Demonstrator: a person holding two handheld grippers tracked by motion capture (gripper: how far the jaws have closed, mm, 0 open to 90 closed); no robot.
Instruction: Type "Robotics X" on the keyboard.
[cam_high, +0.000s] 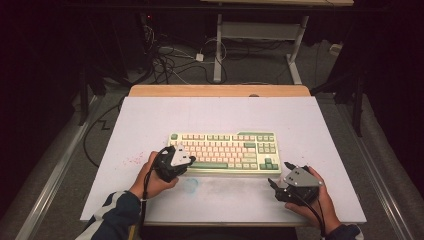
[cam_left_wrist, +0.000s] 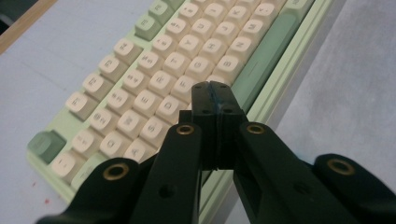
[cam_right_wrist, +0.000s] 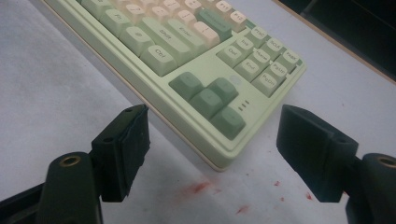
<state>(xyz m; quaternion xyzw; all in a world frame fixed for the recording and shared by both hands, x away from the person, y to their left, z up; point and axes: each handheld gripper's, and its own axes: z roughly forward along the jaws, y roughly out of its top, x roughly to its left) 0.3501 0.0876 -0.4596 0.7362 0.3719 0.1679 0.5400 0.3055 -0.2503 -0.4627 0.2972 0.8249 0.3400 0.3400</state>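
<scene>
The room around is very dark, and only the white table (cam_high: 150, 120) is lit from above. The keyboard (cam_left_wrist: 154, 70) looks soft and blurred in both gripper views, without glare.

One keyboard (cam_high: 225, 151), one white table (cam_high: 150, 120), two claws: left (cam_high: 190, 160), right (cam_high: 278, 174).

keyboard (cam_high: 225, 151) — pale green, cream keys | flat, mid-table
</scene>
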